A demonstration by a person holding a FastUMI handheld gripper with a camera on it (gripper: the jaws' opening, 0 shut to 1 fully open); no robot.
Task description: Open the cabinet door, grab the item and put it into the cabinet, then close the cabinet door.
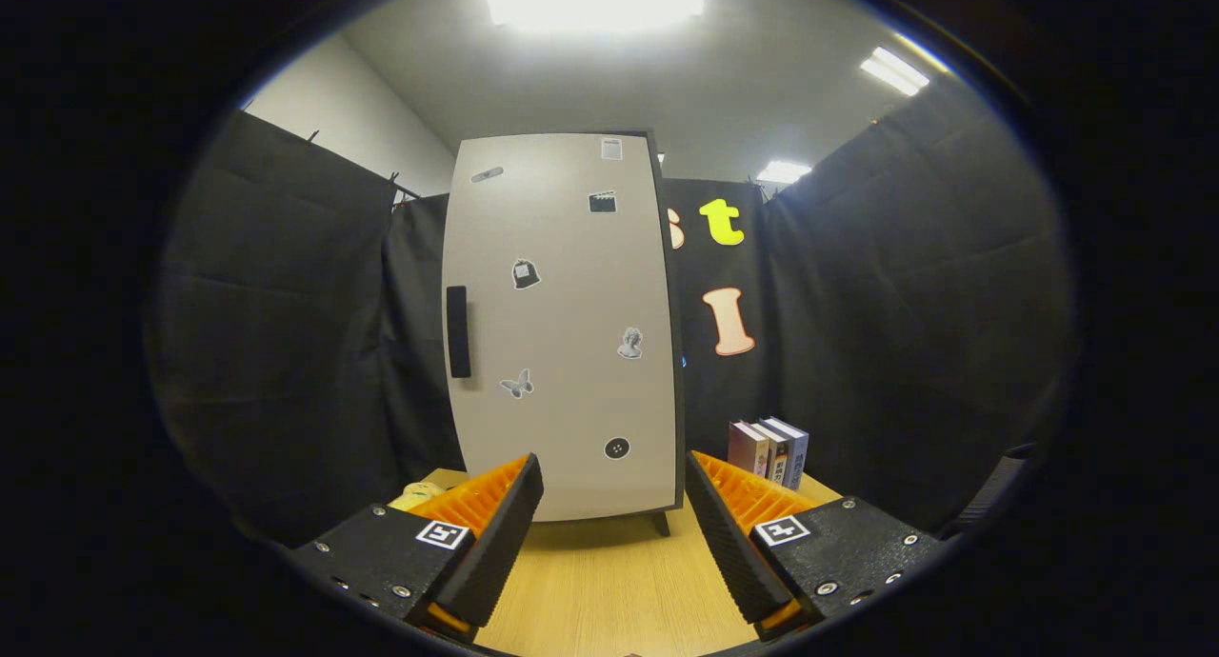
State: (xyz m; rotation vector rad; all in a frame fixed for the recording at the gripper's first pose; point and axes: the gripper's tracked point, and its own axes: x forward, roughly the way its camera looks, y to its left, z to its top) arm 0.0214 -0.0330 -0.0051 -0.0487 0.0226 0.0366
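Observation:
A tall pale-grey cabinet (564, 324) stands on the wooden table (609, 581), straight ahead of the fingers. Its door is shut and carries several small stickers. A black handle (458, 331) runs upright along the door's left side. My gripper (614, 528) is open, its black and orange fingers (495, 533) spread wide with nothing between them, a short way in front of the cabinet's base. A small yellowish item (416, 495) peeks out on the table behind the left finger, mostly hidden.
Three upright books (769, 450) stand on the table to the right of the cabinet, beyond the right finger. Black cloth walls close in the table on the left, back and right.

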